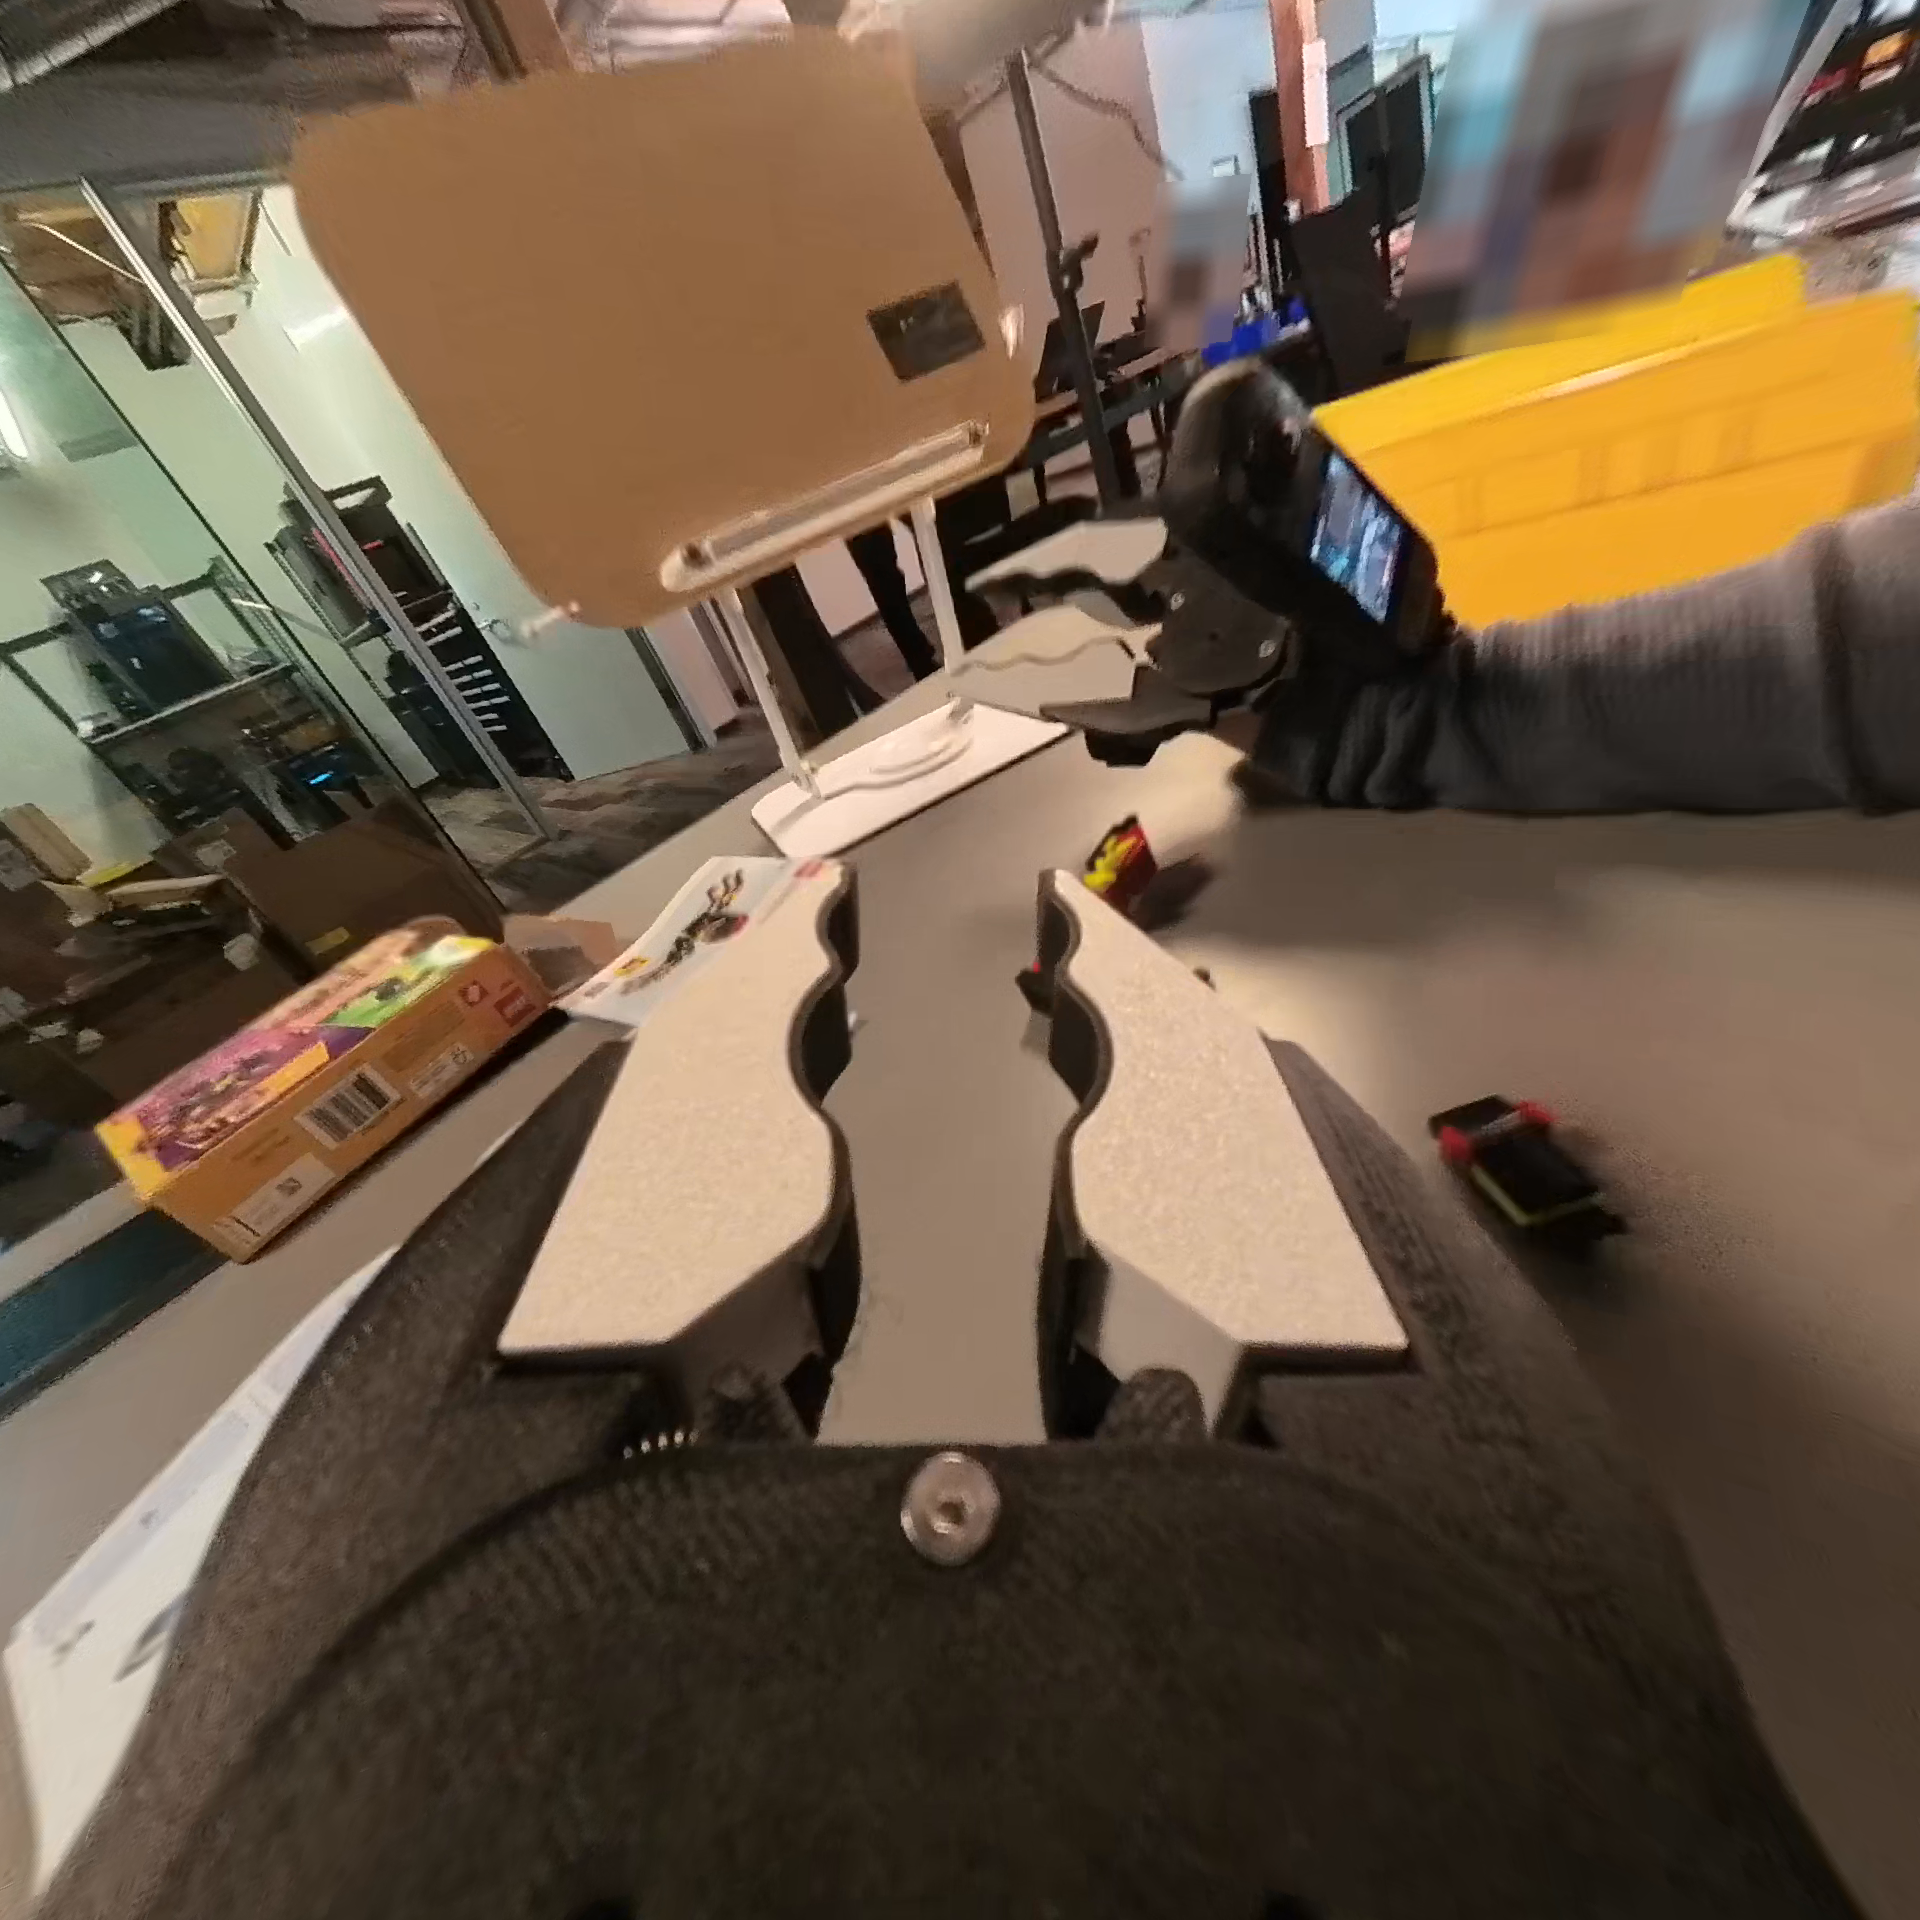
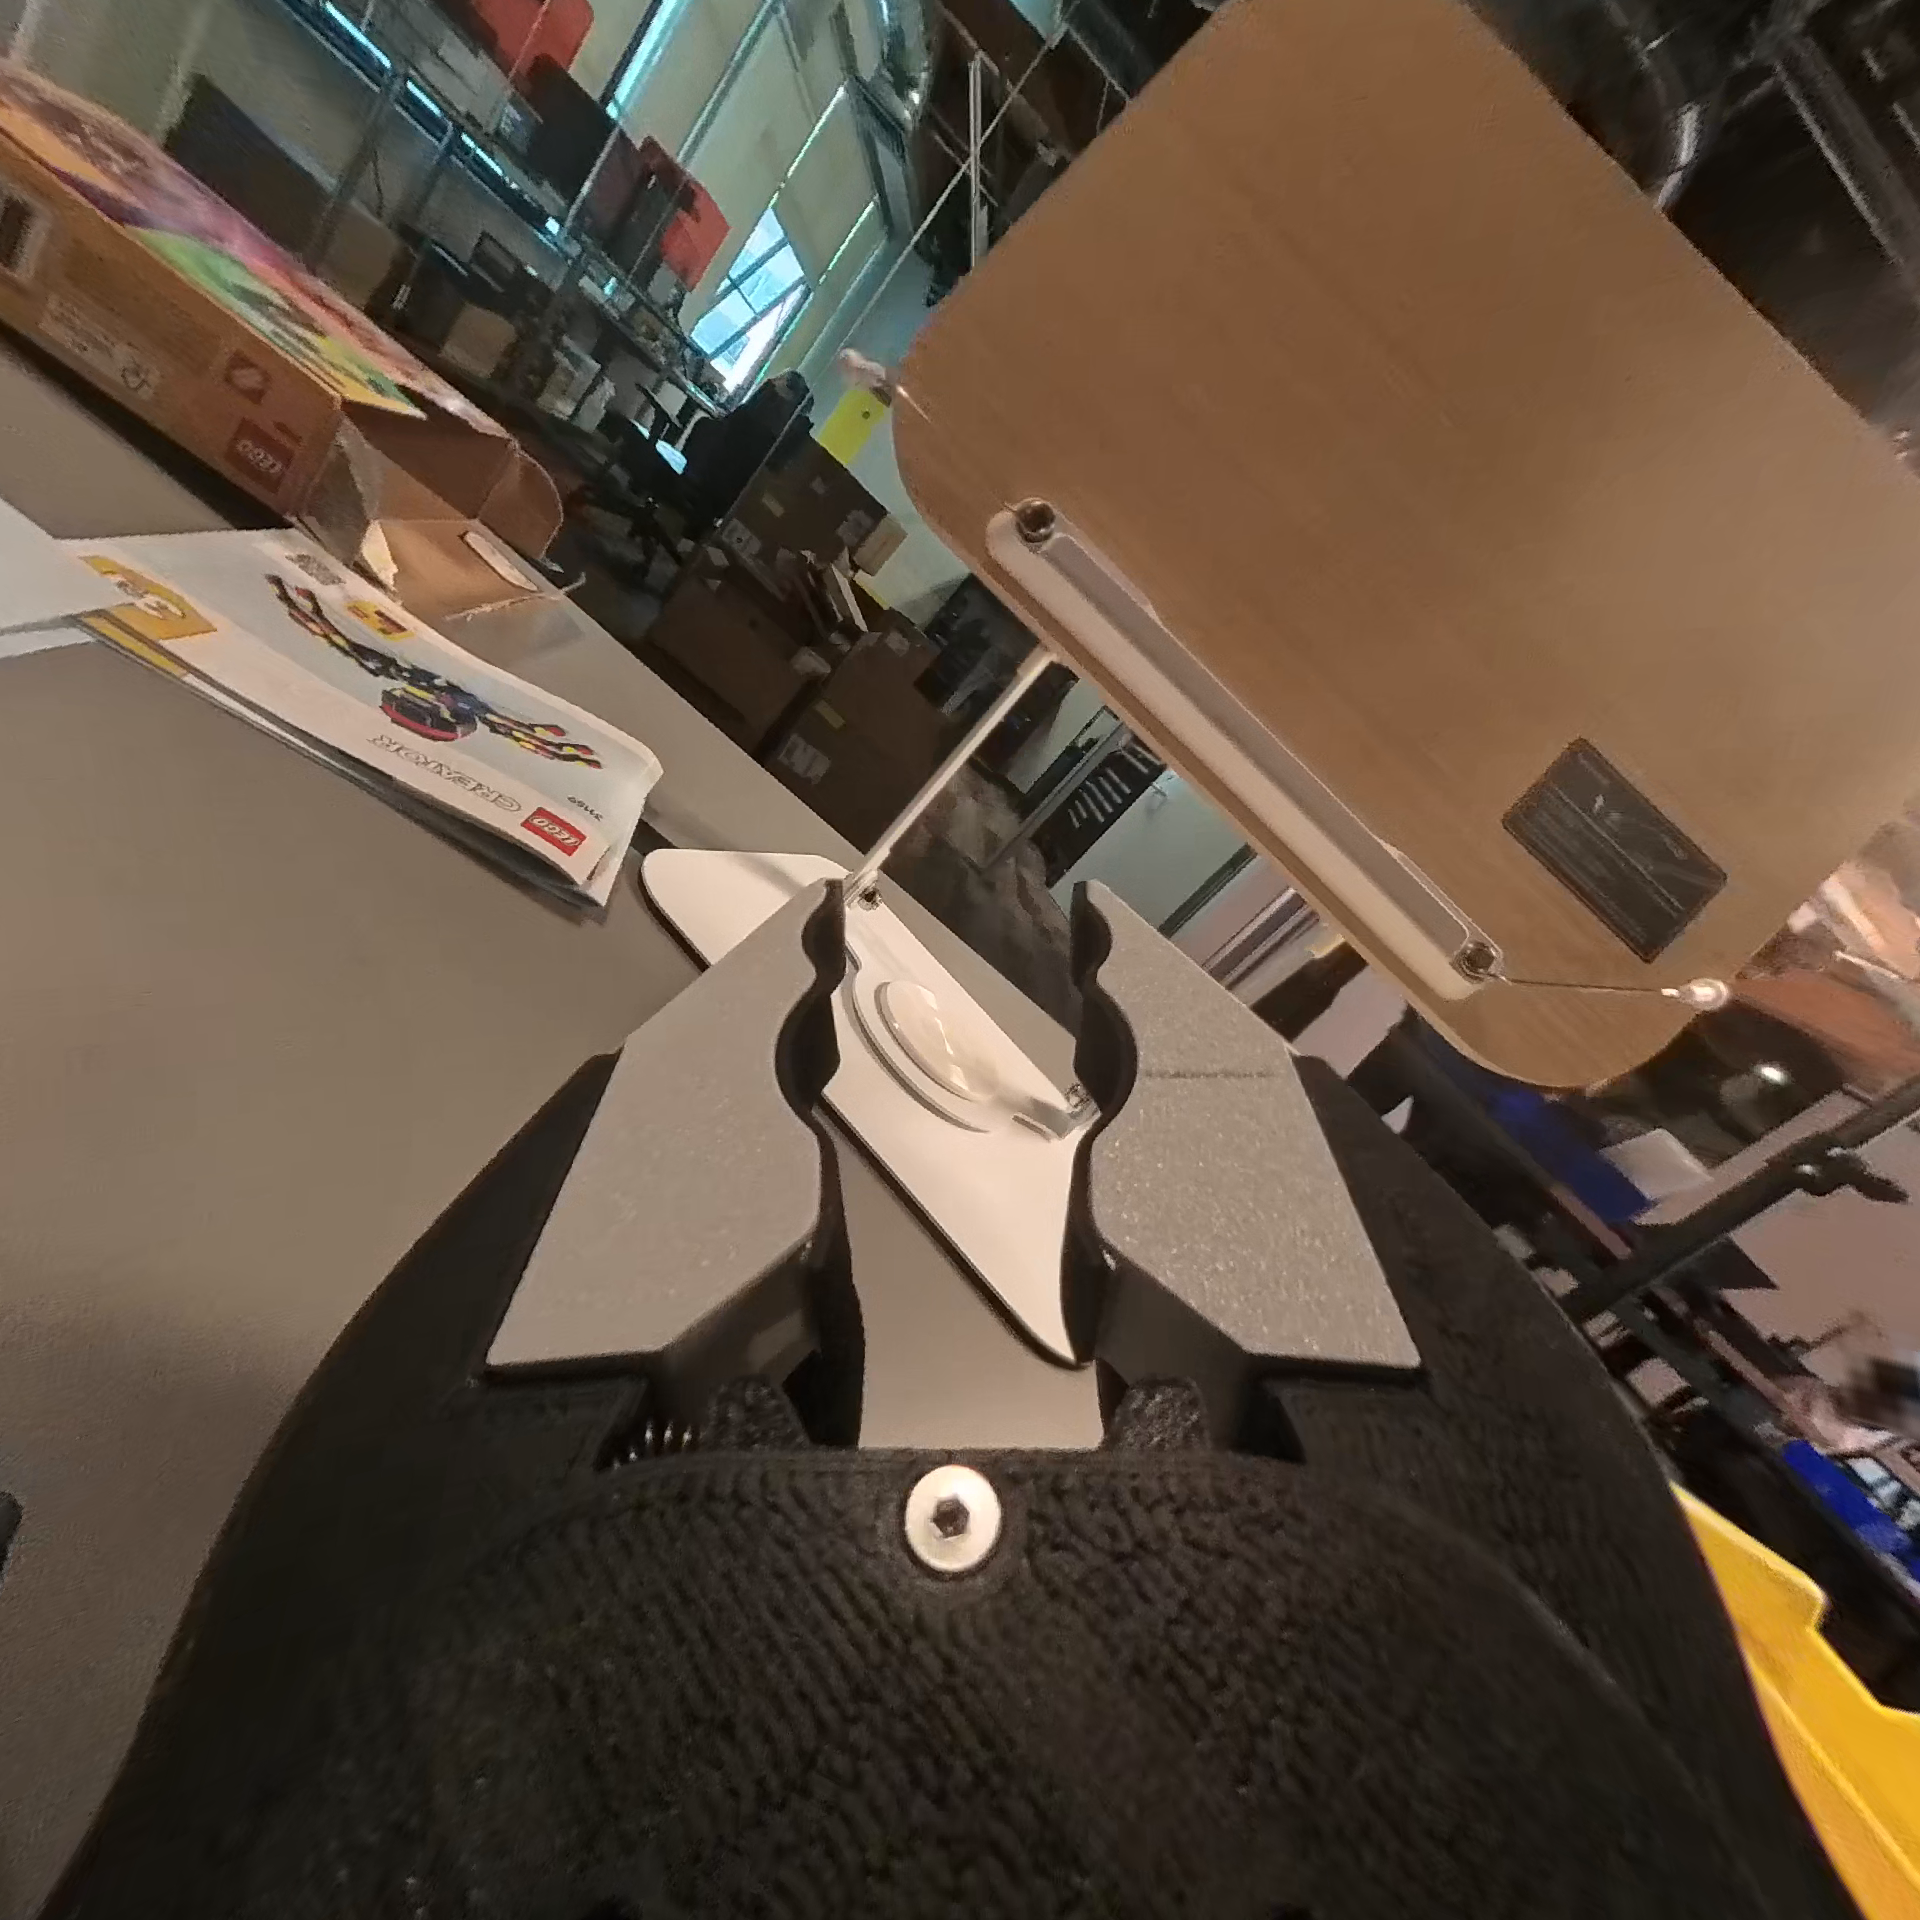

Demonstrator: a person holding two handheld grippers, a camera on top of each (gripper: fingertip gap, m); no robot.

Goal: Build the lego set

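My left gripper (image 1: 945, 914) is open and empty, low over the grey table (image 1: 1455, 987). A black brick with a yellow and red flame print (image 1: 1122, 862) lies just beyond its right fingertip. A black, red and lime brick assembly (image 1: 1522, 1158) lies to the right. A small red and black piece (image 1: 1031, 982) shows beside the right finger. My right gripper (image 2: 956, 909) is open and empty, pointing at the white stand base (image 2: 935, 1143). The right gripper also shows in the left wrist view (image 1: 1143, 707), held by a hand in a grey sleeve.
A wooden board on a white stand (image 1: 665, 322) rises at the table's far side. The set's box (image 1: 322, 1081) and instruction booklet (image 2: 416, 717) lie at the left. A yellow bin (image 1: 1621, 447) stands at the right. White paper (image 1: 125, 1590) lies near the front left. Spacing between my two grippers at the tips: around 25 cm.
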